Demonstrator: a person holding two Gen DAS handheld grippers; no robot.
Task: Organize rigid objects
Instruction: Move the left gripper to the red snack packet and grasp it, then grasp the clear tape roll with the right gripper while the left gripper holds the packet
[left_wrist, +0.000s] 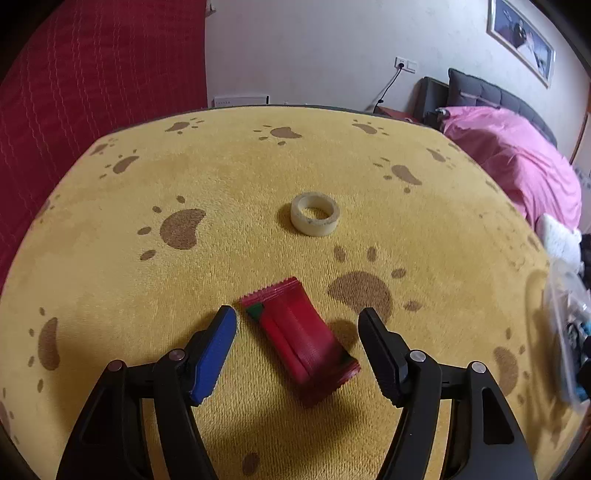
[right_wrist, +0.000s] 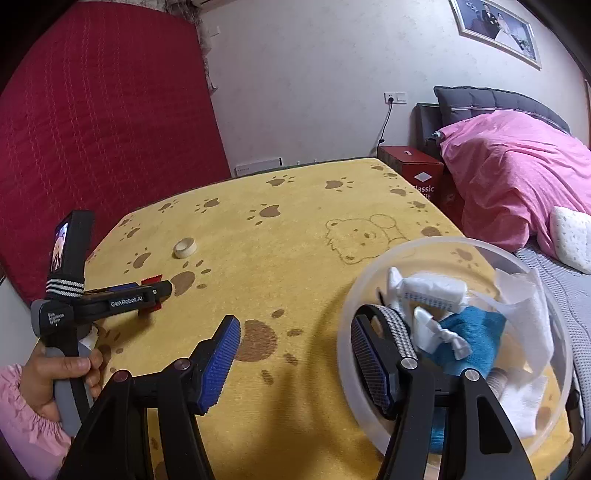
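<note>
Yellow paw-print tabletop (left_wrist: 221, 177) carries a red wrapped packet (left_wrist: 301, 341), lying flat between the left claw's (left_wrist: 297, 319) gaping, untouching jaws. Judged light, crinkly, slippery; pinch across its long sides. Right claw (right_wrist: 295, 328) open, empty.

Red packet (left_wrist: 301, 341) lies flat near upright tape ring (left_wrist: 314, 213).

Left tongs (left_wrist: 297, 314) spread around red packet (left_wrist: 300, 341) (untouched), tape ring (left_wrist: 314, 213) beyond
</note>
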